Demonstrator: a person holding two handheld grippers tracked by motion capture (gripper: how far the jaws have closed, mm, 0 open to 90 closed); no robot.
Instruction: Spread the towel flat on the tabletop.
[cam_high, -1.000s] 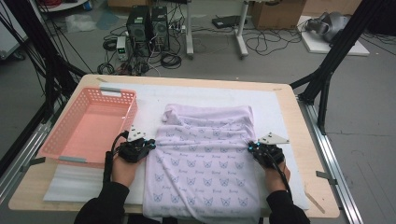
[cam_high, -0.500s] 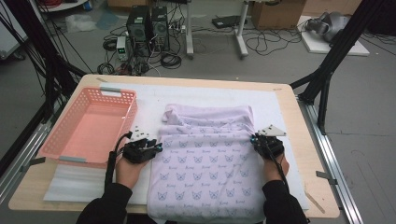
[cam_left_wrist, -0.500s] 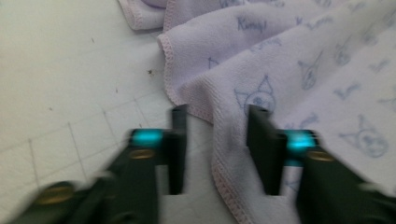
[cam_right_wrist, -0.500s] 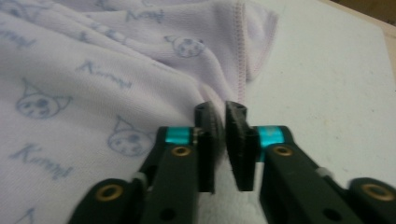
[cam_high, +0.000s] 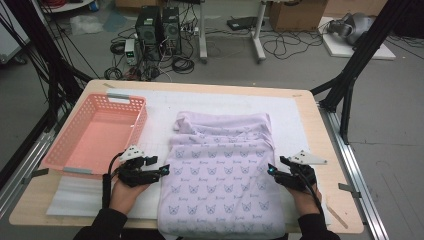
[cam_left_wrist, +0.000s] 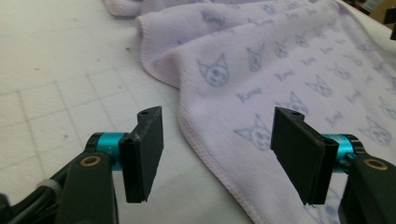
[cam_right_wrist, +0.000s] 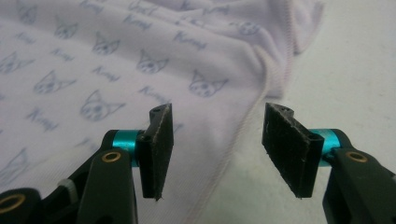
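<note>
Lilac cloth (cam_high: 222, 185) lies between both tongs — left (cam_high: 165, 170), right (cam_high: 270, 170) — just opened, gripping nothing

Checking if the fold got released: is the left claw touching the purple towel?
Apart. In the left gripper view the left claw has just been opening, its pads standing clear on either side of the towel edge.

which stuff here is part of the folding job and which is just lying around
In the job:
- lilac cat-print cloth
- left tool, jaws open at the cloth's left edge
- right tool, jaws open at its right edge

Lying about:
- pink basket, empty
- white mat under the cloth
- computer towers on the floor
</note>
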